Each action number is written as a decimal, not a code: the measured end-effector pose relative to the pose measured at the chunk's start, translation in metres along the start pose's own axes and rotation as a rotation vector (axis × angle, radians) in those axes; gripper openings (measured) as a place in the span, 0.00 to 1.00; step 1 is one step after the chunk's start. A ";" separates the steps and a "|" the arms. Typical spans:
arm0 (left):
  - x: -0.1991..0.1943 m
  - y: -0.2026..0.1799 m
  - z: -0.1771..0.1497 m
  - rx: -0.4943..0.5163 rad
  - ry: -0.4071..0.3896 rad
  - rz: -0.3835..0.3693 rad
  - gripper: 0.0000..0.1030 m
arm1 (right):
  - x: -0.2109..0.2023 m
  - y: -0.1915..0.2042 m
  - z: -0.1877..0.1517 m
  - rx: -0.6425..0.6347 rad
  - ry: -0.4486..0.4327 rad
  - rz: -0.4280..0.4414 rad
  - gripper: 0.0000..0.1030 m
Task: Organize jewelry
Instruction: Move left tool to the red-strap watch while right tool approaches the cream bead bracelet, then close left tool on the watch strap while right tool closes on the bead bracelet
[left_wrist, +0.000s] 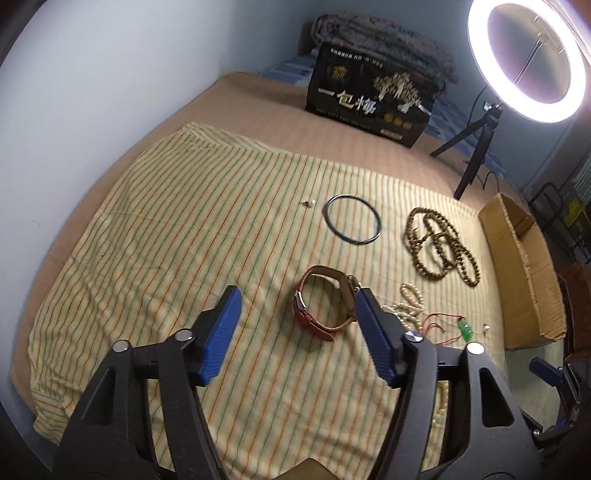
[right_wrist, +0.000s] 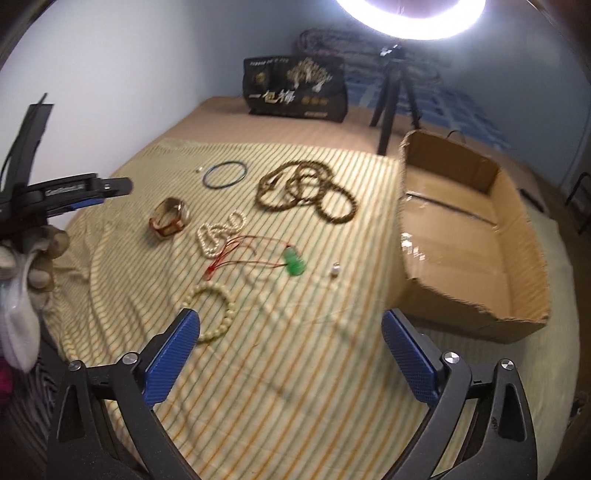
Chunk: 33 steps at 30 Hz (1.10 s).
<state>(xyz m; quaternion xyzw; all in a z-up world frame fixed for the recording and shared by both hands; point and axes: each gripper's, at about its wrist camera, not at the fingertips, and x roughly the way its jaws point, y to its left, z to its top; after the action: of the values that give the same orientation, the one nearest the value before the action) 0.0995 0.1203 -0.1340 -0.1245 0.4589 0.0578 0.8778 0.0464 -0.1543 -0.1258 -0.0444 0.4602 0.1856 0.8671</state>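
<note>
Jewelry lies on a striped cloth (left_wrist: 184, 221). A red-strap watch (left_wrist: 321, 306) (right_wrist: 170, 218) sits just ahead of my open, empty left gripper (left_wrist: 295, 295). A dark bangle (left_wrist: 351, 218) (right_wrist: 224, 174), brown bead strands (left_wrist: 439, 245) (right_wrist: 306, 192), a pearl strand (left_wrist: 406, 306) (right_wrist: 221, 232), a green pendant on red cord (left_wrist: 466, 329) (right_wrist: 294, 263), a cream bead bracelet (right_wrist: 214, 314), and small earrings (left_wrist: 308, 202) (right_wrist: 335, 269) lie around. My right gripper (right_wrist: 290, 321) is open and empty over the cloth, near the cream bracelet.
An open cardboard box (right_wrist: 461, 236) (left_wrist: 524, 269) stands right of the cloth. A black printed box (left_wrist: 369, 96) (right_wrist: 295, 88) and a ring light on a tripod (left_wrist: 524, 59) (right_wrist: 391, 107) stand at the back. A wall runs along the left.
</note>
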 end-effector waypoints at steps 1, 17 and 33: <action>0.004 0.000 0.001 0.001 0.009 0.008 0.62 | 0.004 0.003 0.001 -0.002 0.015 0.016 0.85; 0.050 0.007 0.002 -0.022 0.121 0.009 0.48 | 0.052 0.037 0.009 -0.031 0.174 0.139 0.42; 0.077 0.002 0.003 -0.018 0.163 0.013 0.28 | 0.082 0.040 0.013 -0.053 0.228 0.118 0.14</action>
<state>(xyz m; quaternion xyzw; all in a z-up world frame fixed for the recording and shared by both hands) 0.1451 0.1222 -0.1957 -0.1336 0.5292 0.0570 0.8360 0.0834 -0.0906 -0.1818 -0.0611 0.5523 0.2422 0.7954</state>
